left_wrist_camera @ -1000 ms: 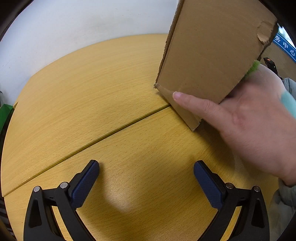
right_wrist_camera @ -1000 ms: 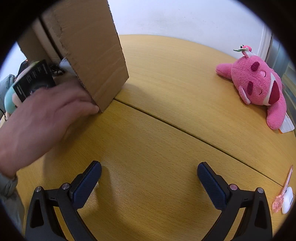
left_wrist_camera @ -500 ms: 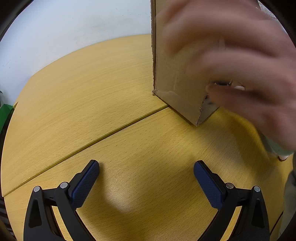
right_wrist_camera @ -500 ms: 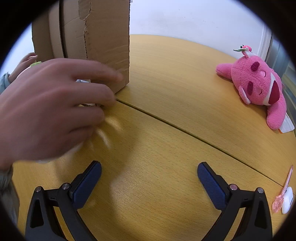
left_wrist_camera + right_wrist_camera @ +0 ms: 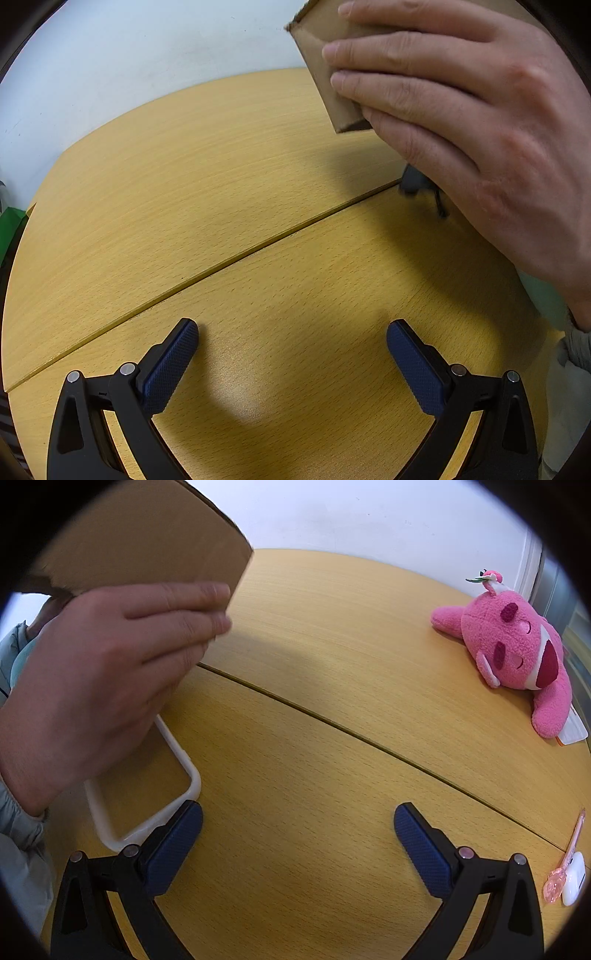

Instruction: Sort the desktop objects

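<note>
A bare hand (image 5: 480, 122) is holding a brown cardboard box (image 5: 147, 542) up off the round yellow wooden table (image 5: 221, 192), with the fingers lying flat on its side. The box is tilting. Under the hand, a small dark thing (image 5: 415, 182) is sitting on the table, too blurry to tell what it is.

The left gripper (image 5: 291, 354) is resting low over the table with its blue bumpy pads wide apart, holding nothing. The right gripper (image 5: 297, 834) is wide apart and empty too. A white soft phone case (image 5: 147, 790) is lying flat just beside its left finger.

A fluffy pink plush toy (image 5: 517, 653) is lying far across the table near the white wall (image 5: 369, 517). A pink see-through spoon (image 5: 563, 860) is touching a small white earbud case (image 5: 574, 880) at the table's edge.
</note>
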{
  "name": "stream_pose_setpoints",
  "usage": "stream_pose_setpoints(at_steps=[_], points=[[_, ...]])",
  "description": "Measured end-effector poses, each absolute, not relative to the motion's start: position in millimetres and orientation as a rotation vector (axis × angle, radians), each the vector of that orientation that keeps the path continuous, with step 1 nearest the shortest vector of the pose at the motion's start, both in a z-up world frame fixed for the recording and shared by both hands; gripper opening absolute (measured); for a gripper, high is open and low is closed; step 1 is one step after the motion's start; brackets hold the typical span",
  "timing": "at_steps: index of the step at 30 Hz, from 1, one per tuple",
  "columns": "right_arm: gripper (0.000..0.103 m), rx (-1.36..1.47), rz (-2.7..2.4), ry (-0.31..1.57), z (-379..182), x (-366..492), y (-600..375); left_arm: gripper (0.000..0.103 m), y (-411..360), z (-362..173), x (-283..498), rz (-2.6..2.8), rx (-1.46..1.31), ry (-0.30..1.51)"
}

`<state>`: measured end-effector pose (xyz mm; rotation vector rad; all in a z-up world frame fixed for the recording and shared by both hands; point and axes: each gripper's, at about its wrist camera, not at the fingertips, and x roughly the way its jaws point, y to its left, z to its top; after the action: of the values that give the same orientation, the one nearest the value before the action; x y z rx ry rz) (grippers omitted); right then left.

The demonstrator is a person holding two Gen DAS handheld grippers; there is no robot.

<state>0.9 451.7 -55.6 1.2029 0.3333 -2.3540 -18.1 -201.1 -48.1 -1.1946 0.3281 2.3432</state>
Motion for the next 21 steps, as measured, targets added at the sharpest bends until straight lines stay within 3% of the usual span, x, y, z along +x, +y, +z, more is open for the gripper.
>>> stream_pose_setpoints(at_steps=[21], points=[[0.103, 1.203, -2.355, 0.336, -55.0, 2.6, 447.0, 0.103, -200.9, -45.8, -17.1, 2.344, -1.194, 0.328]])
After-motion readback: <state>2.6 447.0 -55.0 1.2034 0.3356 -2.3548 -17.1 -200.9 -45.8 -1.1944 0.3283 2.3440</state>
